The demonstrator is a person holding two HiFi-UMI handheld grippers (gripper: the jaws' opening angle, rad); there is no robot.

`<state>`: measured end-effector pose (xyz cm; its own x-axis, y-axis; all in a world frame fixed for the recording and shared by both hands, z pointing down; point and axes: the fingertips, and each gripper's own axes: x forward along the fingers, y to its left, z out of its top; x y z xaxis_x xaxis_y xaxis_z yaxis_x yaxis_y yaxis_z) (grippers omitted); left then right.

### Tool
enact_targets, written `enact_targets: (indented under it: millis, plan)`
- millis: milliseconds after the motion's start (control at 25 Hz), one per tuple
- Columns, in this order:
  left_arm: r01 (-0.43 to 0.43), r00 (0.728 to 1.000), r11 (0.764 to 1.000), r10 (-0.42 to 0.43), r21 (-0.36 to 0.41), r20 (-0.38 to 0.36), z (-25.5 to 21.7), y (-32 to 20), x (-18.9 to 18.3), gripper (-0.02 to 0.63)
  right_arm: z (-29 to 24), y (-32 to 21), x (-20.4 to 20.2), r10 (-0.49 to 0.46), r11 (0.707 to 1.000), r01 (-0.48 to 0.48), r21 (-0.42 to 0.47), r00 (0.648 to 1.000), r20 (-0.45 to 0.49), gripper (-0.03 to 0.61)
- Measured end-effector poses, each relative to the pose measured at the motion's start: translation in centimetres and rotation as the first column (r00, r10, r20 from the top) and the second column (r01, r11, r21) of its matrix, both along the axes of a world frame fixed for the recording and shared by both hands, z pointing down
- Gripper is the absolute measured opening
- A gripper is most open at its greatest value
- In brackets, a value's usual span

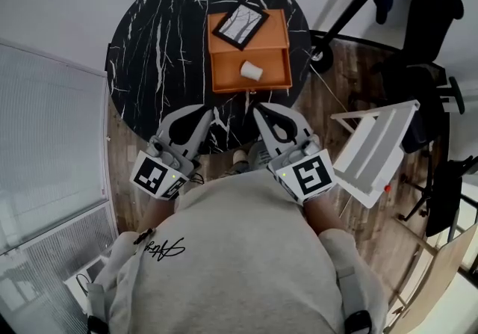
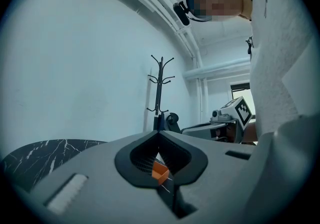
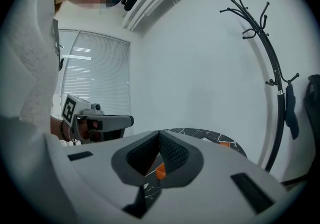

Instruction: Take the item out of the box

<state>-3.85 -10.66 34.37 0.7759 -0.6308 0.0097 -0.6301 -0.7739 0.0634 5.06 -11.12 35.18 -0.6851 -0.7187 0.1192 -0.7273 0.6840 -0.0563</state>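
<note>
An open orange box (image 1: pixel 224 75) sits on the round black marble table (image 1: pixel 157 48), with a small white item (image 1: pixel 252 71) lying inside it. Just behind it lies a second orange part (image 1: pixel 276 30) bearing a black-framed card (image 1: pixel 240 25). Both grippers hover near the table's front edge, short of the box. My left gripper (image 1: pixel 208 111) (image 2: pixel 159 132) has its jaws together with nothing in them. My right gripper (image 1: pixel 258 110) (image 3: pixel 159 133) is shut and empty too. A bit of the orange box (image 2: pixel 160 172) (image 3: pixel 159 170) shows through the hollow behind each pair of jaws.
A white folding chair (image 1: pixel 373 149) stands right of the table, with a scooter (image 1: pixel 351 4) and a dark chair (image 1: pixel 429 26) behind it. A coat stand (image 2: pixel 159 87) (image 3: pixel 270 67) rises against the wall. Window blinds (image 1: pixel 45 138) run along the left.
</note>
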Motion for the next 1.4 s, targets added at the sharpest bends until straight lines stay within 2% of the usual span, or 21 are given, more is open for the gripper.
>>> enact_targets:
  millis: [200,600,960,1120,1400]
  plan:
    - [0.011,1.000,1.000,-0.011,-0.003,-0.006,-0.1,-1.2,0.7,0.003,0.7,-0.9,0.5,-0.018,0.999,0.017,-0.049,1.000,-0.006,0.011]
    - [0.034,0.999,0.999,-0.034,0.005,-0.024,-0.4,-2.8,0.9,0.003,0.8,-3.3,0.5,-0.082,0.996,0.080,-0.047,0.996,-0.034,0.012]
    - [0.076,0.997,0.997,-0.076,-0.005,-0.022,-0.1,-3.4,0.4,0.005,2.2,-4.9,-0.2,-0.180,0.981,0.174,-0.079,0.981,-0.074,0.015]
    - [0.085,0.996,0.996,-0.085,-0.012,-0.011,0.3,-3.9,0.4,0.004,2.7,-5.9,-0.3,-0.212,0.975,0.204,-0.082,0.973,-0.096,0.080]
    - [0.091,0.996,0.996,-0.091,-0.004,-0.002,0.0,-5.0,0.4,0.003,3.6,-7.0,-0.6,-0.245,0.967,0.234,-0.097,0.961,-0.130,0.106]
